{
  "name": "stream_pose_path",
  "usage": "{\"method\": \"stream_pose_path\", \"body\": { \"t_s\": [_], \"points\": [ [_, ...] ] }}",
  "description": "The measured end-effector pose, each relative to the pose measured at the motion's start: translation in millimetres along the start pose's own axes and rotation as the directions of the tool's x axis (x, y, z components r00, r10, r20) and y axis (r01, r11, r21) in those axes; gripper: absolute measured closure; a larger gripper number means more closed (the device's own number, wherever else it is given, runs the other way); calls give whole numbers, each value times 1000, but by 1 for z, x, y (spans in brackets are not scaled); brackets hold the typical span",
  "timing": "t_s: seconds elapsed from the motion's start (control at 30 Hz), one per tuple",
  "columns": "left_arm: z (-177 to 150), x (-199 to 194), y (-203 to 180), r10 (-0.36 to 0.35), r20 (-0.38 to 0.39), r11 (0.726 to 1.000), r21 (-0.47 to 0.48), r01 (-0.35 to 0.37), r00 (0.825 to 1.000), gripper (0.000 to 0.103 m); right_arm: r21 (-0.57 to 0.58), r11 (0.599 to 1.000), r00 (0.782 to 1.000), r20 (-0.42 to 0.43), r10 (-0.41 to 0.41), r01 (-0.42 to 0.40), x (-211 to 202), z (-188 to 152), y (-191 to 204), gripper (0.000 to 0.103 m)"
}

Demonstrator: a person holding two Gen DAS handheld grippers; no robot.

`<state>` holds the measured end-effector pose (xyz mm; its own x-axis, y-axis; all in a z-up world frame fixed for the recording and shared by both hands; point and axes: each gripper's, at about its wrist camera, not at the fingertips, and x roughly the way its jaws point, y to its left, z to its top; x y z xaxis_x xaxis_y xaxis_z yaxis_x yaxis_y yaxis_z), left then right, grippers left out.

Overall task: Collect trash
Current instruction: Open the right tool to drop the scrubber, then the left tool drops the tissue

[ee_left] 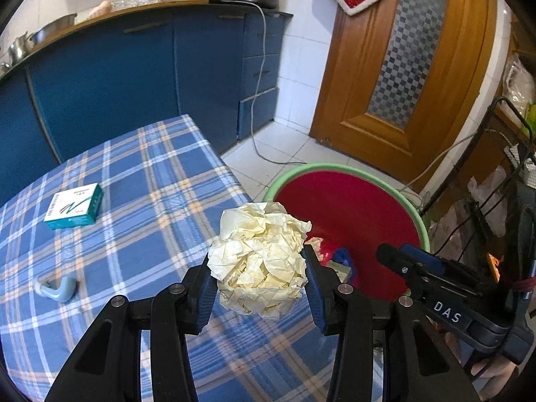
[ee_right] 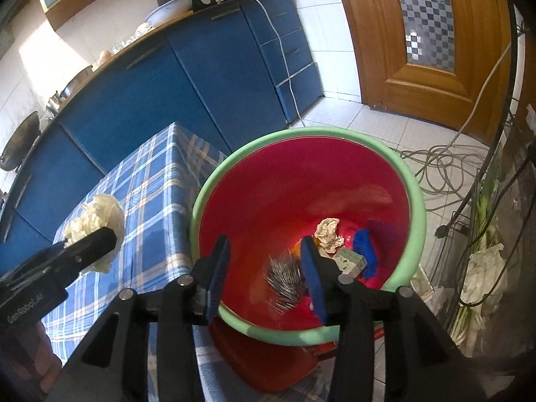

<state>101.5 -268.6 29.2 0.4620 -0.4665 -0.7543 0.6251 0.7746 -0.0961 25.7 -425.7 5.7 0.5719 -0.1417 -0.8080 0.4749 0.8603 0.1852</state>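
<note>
My left gripper (ee_left: 256, 268) is shut on a crumpled cream paper ball (ee_left: 259, 258) and holds it above the right edge of the blue plaid table (ee_left: 134, 174), close to the red bin with a green rim (ee_left: 348, 207). The ball also shows in the right wrist view (ee_right: 97, 221). My right gripper (ee_right: 264, 268) is open and empty over the bin (ee_right: 254, 201). Inside the bin lie a paper wad (ee_right: 330, 232), a small box (ee_right: 351, 259), a blue item (ee_right: 365, 244) and a shiny silver piece (ee_right: 284, 278). A teal box (ee_left: 75, 206) and a pale blue curved object (ee_left: 58, 288) lie on the table.
Blue kitchen cabinets (ee_left: 117, 77) stand behind the table. A wooden door (ee_left: 402, 67) is at the right. Cables (ee_right: 445, 171) lie on the tiled floor. A wire rack with bags (ee_left: 502, 184) stands right of the bin.
</note>
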Motion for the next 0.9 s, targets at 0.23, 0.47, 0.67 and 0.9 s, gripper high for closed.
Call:
{"method": "stream_pose_path", "body": {
  "t_s": [0.23,0.47,0.67,0.9],
  "points": [
    [3,12,-15,-17,-19,999,38,17,1000,55,29,1000,1000,22,-4,3,-7,1,-10,47],
    [9,26,-29,-30,-38,997,71,33,999,53,43,999,1000,21,-20,19,-11,-2,-18,46],
    [10,29,-35,-43,-44,996,81,47,998,45,51,998,999,23,-25,23,-13,-3,-22,44],
    [10,24,-34,-41,-33,996,73,43,999,44,53,998,999,24,-25,24,-15,-4,-21,44]
  ]
}}
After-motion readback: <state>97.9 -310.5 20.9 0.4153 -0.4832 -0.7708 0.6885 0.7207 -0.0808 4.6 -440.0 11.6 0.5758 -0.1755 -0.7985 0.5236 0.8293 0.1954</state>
